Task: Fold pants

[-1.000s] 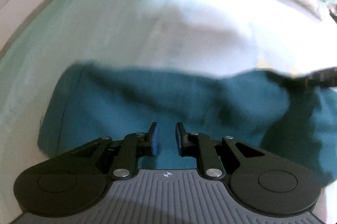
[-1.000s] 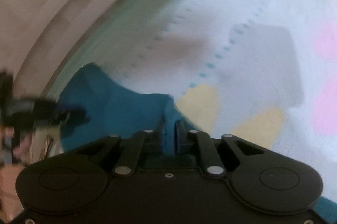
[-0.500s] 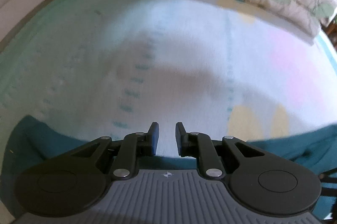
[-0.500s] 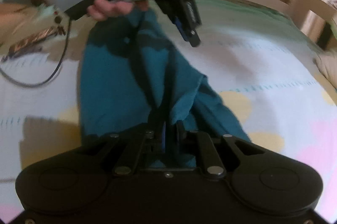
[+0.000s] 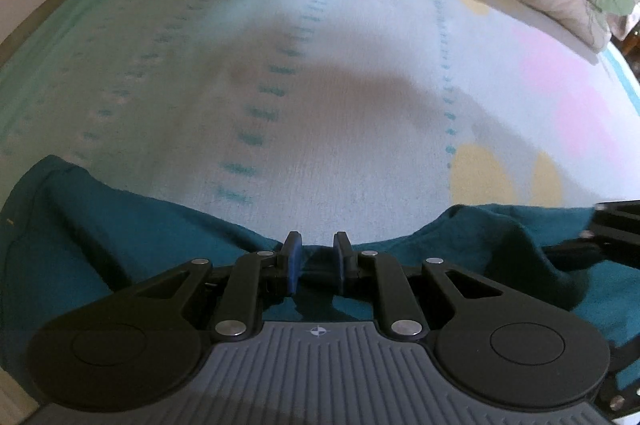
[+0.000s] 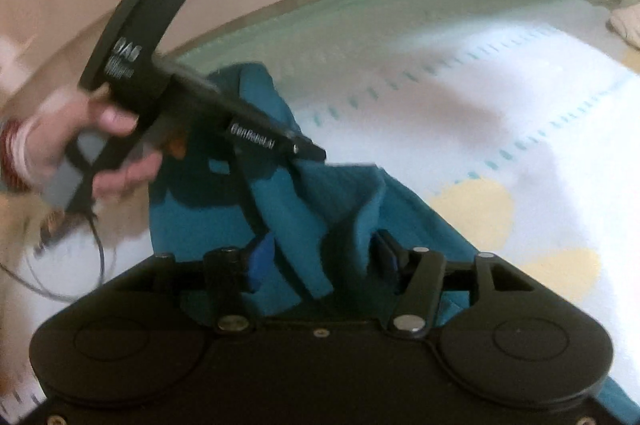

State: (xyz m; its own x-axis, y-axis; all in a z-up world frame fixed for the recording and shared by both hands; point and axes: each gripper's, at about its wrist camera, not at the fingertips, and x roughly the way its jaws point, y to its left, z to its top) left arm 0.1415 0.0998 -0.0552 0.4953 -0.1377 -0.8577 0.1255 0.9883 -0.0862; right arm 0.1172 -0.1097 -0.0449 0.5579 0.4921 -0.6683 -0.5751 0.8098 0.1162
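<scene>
Pants (image 5: 120, 245) strung across bed (image 5: 340, 85), long axis running between grippers. Left gripper (image 5: 316, 257) pinched on near edge. Right gripper (image 6: 320, 257) opening, cloth loose between. Left nearer for next fold.

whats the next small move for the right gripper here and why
Probably draw the right gripper back off the teal pants. Its jaws are opening and a fold of cloth still stands between them, pads apart from it, so the fold looks released onto the bedsheet. The left gripper sits narrowly apart over the fabric edge.
</scene>
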